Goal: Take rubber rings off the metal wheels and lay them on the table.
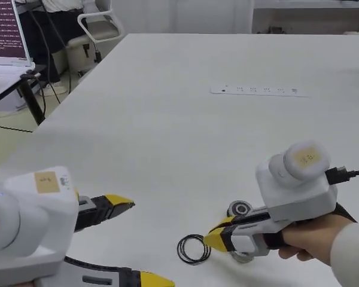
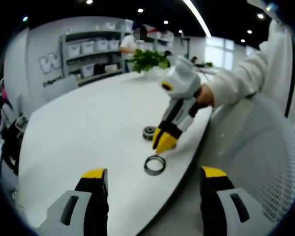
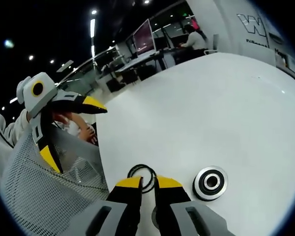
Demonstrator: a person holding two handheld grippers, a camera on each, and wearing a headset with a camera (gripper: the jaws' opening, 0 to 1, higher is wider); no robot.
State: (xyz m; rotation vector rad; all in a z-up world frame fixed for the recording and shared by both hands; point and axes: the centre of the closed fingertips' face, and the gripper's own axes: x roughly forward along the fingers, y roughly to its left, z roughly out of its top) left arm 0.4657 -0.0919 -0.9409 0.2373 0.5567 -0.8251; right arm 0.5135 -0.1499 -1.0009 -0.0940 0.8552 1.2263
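A small pile of black rubber rings (image 1: 193, 248) (image 2: 154, 164) (image 3: 141, 177) lies on the white table (image 1: 185, 131) near its front edge. One metal wheel (image 1: 239, 209) (image 2: 149, 132) (image 3: 211, 182) with a black ring on it lies flat beside the pile. A second wheel (image 1: 243, 258) peeks out from under my right gripper (image 1: 214, 239) (image 2: 164, 141) (image 3: 148, 184). That gripper hovers low with its yellow tips together just behind the rings, nothing visibly between them. My left gripper (image 1: 139, 241) (image 2: 153, 173) (image 3: 73, 132) stands wide open and empty, left of the rings.
A white power strip (image 1: 260, 91) lies farther back on the table. A chair (image 1: 99, 30) and a monitor (image 1: 3, 30) stand beyond the left edge. The table's front edge runs close to the rings.
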